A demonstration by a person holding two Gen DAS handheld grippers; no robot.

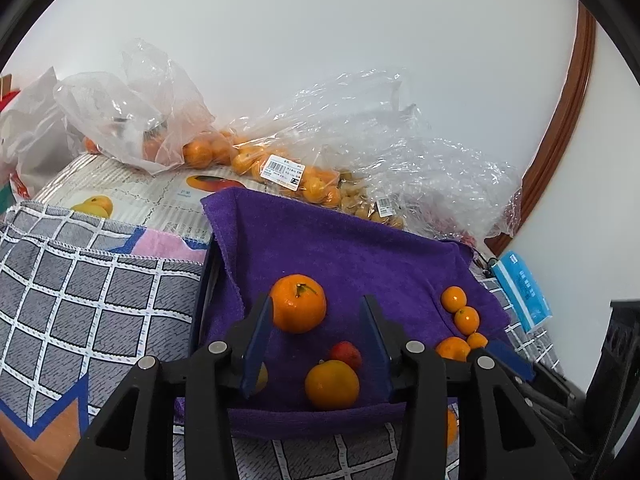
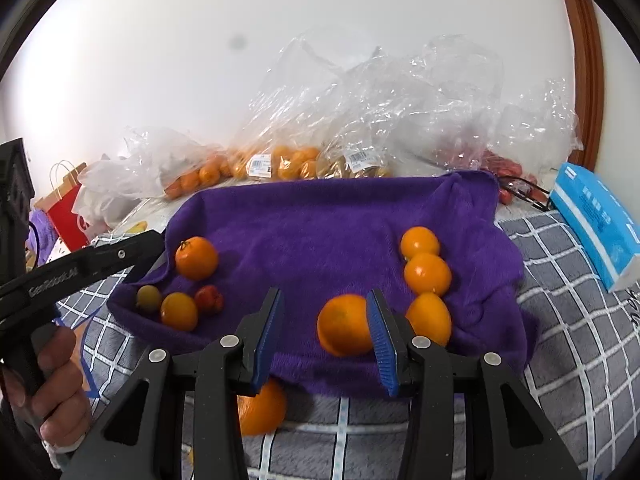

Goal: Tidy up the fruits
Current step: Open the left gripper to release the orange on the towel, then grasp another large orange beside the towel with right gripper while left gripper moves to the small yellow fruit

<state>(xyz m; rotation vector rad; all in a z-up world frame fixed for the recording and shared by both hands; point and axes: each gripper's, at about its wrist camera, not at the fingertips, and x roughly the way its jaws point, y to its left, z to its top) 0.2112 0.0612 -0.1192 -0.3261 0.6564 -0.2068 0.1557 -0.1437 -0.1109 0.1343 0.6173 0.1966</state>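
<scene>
A purple towel [image 1: 340, 252] [image 2: 312, 220] holds the loose fruit. My left gripper [image 1: 315, 299] [image 2: 152, 242] is open over its left part. A big stemmed orange [image 1: 298, 308] [image 2: 196, 258] rests on the towel at the left finger's tip, not pinched. Closer in lie a small red fruit [image 1: 346, 354] [image 2: 209, 299], a yellow-orange fruit [image 1: 332, 384] [image 2: 179, 311] and a greenish one [image 2: 149, 298]. My right gripper [image 2: 325, 293] is open. An orange [image 2: 344, 324] [image 1: 452, 348] sits against its right finger. Three small oranges [image 2: 427, 274] [image 1: 467, 320] line up on the right.
One orange [image 2: 260, 404] lies off the towel on the grey checked cloth [image 2: 560, 320] [image 1: 80, 300]. Clear plastic bags of oranges [image 1: 280, 168] [image 2: 288, 164] are heaped along the back wall. A blue tissue pack [image 2: 592, 216] [image 1: 520, 292] lies right. A hand [image 2: 48, 380] holds the left gripper.
</scene>
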